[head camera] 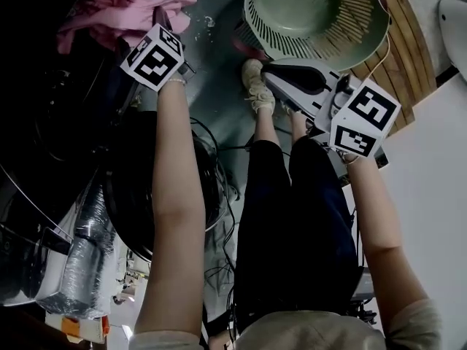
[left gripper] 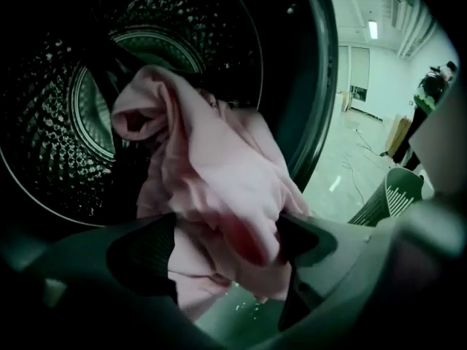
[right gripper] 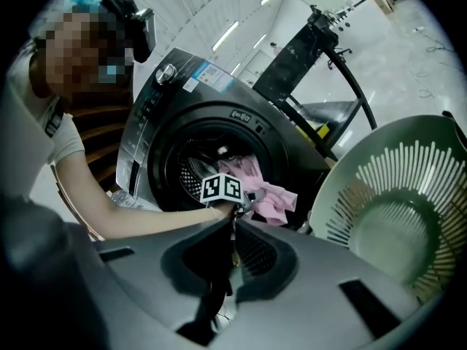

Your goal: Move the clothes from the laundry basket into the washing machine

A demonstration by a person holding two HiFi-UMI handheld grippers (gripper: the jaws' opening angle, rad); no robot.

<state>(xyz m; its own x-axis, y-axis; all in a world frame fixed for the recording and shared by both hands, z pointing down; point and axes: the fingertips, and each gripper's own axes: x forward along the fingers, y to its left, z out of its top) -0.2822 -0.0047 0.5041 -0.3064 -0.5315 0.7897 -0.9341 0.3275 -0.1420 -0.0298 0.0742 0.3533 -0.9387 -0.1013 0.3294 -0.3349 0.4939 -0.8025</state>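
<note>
A pink garment (head camera: 124,9) lies bunched at the mouth of the washing machine's drum (left gripper: 58,122), partly hanging over the lip. My left gripper (head camera: 166,13) reaches into that opening; in the left gripper view the pink garment (left gripper: 211,173) sags loosely between its widely parted jaws, and the left gripper (left gripper: 226,246) is open. The pale green laundry basket (head camera: 379,35) lies tipped on the floor and looks empty. My right gripper (head camera: 266,71) hovers beside the basket's rim, shut with nothing in it. In the right gripper view the right gripper (right gripper: 233,228) faces the washer, the garment (right gripper: 266,195) and the basket (right gripper: 387,195).
The washer's round door (head camera: 131,188) hangs open at the left below my arm. Cables (head camera: 219,152) trail over the grey floor. My own legs and a shoe (head camera: 257,86) stand between washer and basket. A black stand (right gripper: 306,49) rises behind the machine.
</note>
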